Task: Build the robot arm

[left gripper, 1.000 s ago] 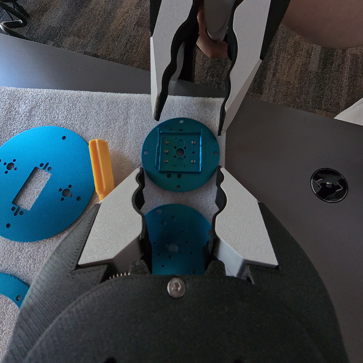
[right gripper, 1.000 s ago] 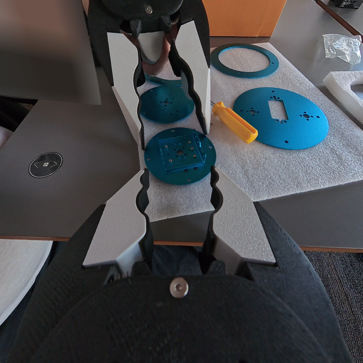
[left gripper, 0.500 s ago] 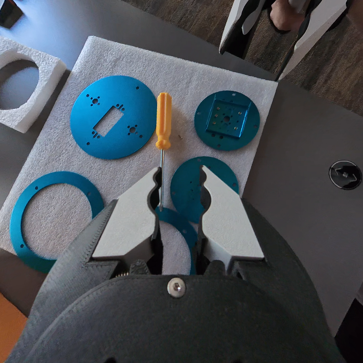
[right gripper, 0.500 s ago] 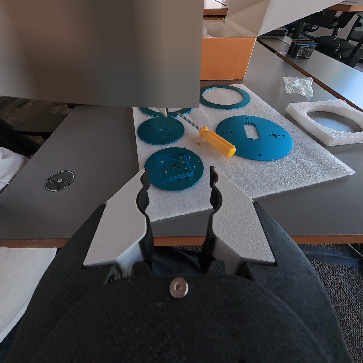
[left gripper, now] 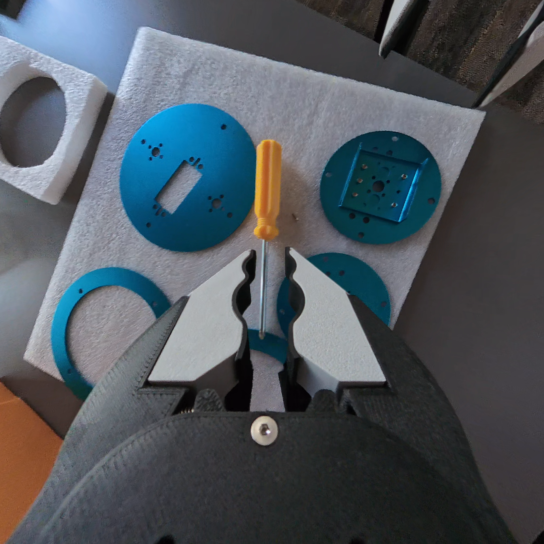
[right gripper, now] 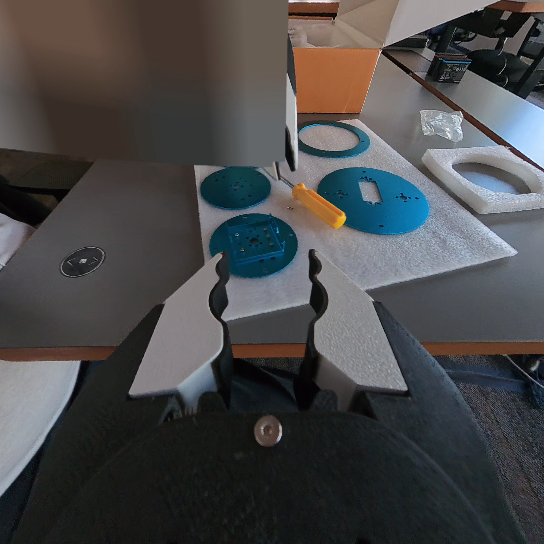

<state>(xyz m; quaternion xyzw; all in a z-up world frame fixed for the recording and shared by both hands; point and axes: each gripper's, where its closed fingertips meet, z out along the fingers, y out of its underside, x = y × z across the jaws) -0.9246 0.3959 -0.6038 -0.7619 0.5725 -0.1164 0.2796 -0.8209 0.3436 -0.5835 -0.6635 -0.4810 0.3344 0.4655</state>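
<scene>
An orange-handled screwdriver (left gripper: 267, 188) lies on a white foam sheet (left gripper: 294, 97). My left gripper (left gripper: 268, 250) is open by a narrow gap, and its fingers stand on either side of the thin metal shaft without closing on it. One of its fingers (right gripper: 291, 141) shows in the right wrist view below a blurred patch. My right gripper (right gripper: 267, 253) is open and empty, above the table's front edge. Nearest to it is a blue disc with a square bracket (right gripper: 253, 244). The screwdriver also shows in the right wrist view (right gripper: 319, 204).
On the foam lie a large slotted blue disc (left gripper: 188, 176), a perforated disc (left gripper: 359, 279), a blue ring (left gripper: 117, 275), a second ring (left gripper: 266, 343) and a tiny screw (left gripper: 295, 217). A foam frame (right gripper: 441, 167), an orange box (right gripper: 332, 79) and a plastic bag (right gripper: 441, 125) stand farther off. Left tips to right tips: about 12 cm. The orange-handled screwdriver (left gripper: 267, 188) lies some 4 cm from my left tips, 9 cm from my right tips. It turns up in the right wrist view (right gripper: 315, 197) as well.
My left gripper left the bracket disc, swung across the sheet and narrowed its gap around the screwdriver shaft. My right gripper drew back toward the table's front edge.
</scene>
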